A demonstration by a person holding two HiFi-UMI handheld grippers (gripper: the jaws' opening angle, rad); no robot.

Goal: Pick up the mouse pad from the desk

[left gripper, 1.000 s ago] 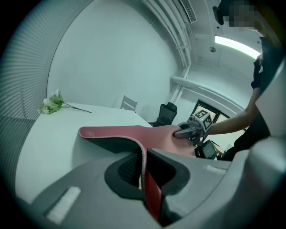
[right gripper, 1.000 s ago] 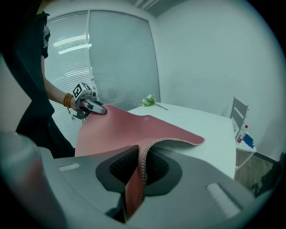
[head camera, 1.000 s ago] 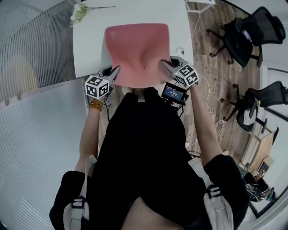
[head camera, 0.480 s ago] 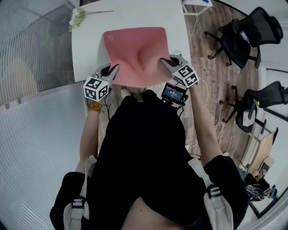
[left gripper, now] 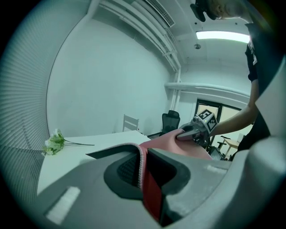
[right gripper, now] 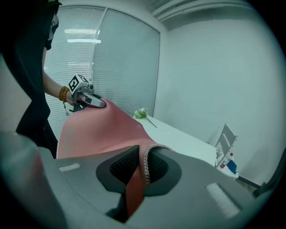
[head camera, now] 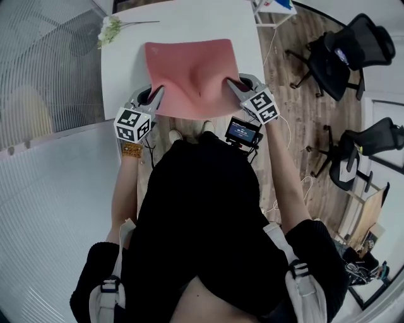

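A large pink mouse pad [head camera: 190,69] hangs between both grippers over the white desk [head camera: 126,63], sagging and creased in the middle. My left gripper [head camera: 153,96] is shut on its near left edge; the pad's stitched edge [left gripper: 142,167] runs between the jaws. My right gripper [head camera: 232,87] is shut on the near right edge, and the pink edge [right gripper: 144,167] shows clamped there. The pad's far part still lies over the desk. In the left gripper view the right gripper [left gripper: 190,133] is seen pinching the pad; the right gripper view shows the left gripper [right gripper: 89,100] doing the same.
A white flower sprig [head camera: 110,25] lies at the desk's far left corner. A small white rack [head camera: 273,7] stands past the desk's right end. Black office chairs [head camera: 341,53] stand on the wooden floor to the right. A frosted glass wall [head camera: 44,69] runs along the left.
Both grippers have moved slightly up and away from the body with the pad held between them; the pad's near edge has risen off the desk edge.
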